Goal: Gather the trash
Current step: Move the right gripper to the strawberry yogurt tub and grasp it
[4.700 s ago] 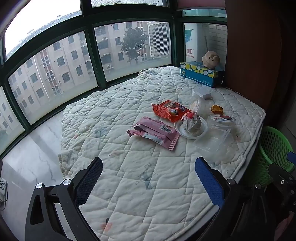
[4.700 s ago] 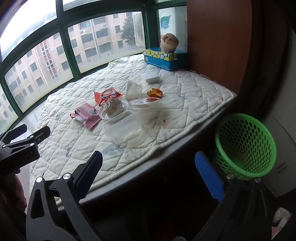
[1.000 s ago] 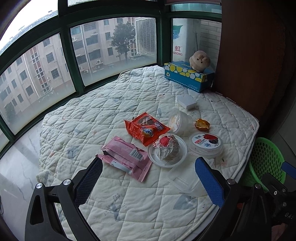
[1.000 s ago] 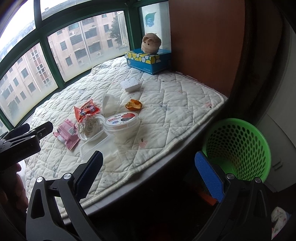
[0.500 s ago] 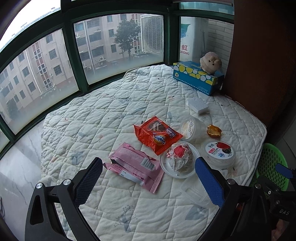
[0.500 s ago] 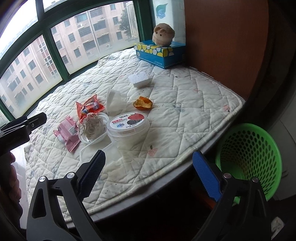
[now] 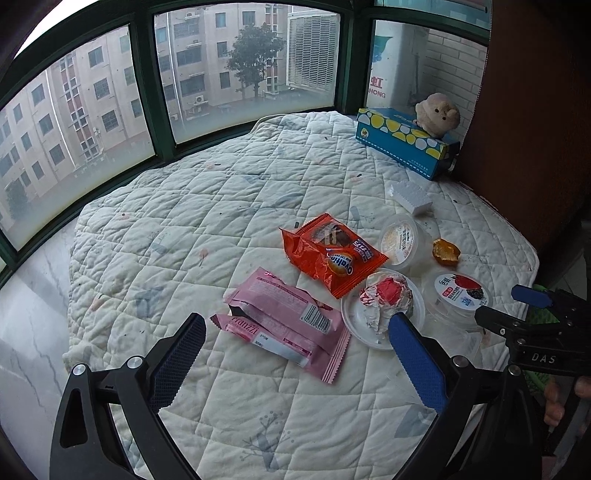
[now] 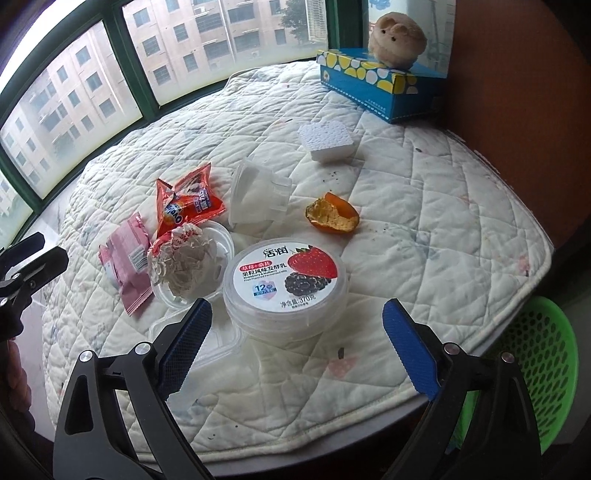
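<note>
Trash lies on a quilted table. My left gripper hangs open above a pink wrapper. Beyond it are an orange snack wrapper, a white plate bearing a crumpled wrapper, a tipped clear cup and an orange peel. My right gripper is open, and a lidded yogurt tub stands just ahead between its fingertips, untouched. A clear plastic box lies by its left finger. The green basket stands off the table's right edge.
A white foam block, a blue tissue box and a plush toy sit at the back by a brown wall. Green-framed windows curve round the far side. The other gripper shows at the left edge.
Both grippers have come closer and lower toward the trash. The right one moved most, so the yogurt tub now sits large between its fingers. Nothing on the quilt has shifted.
</note>
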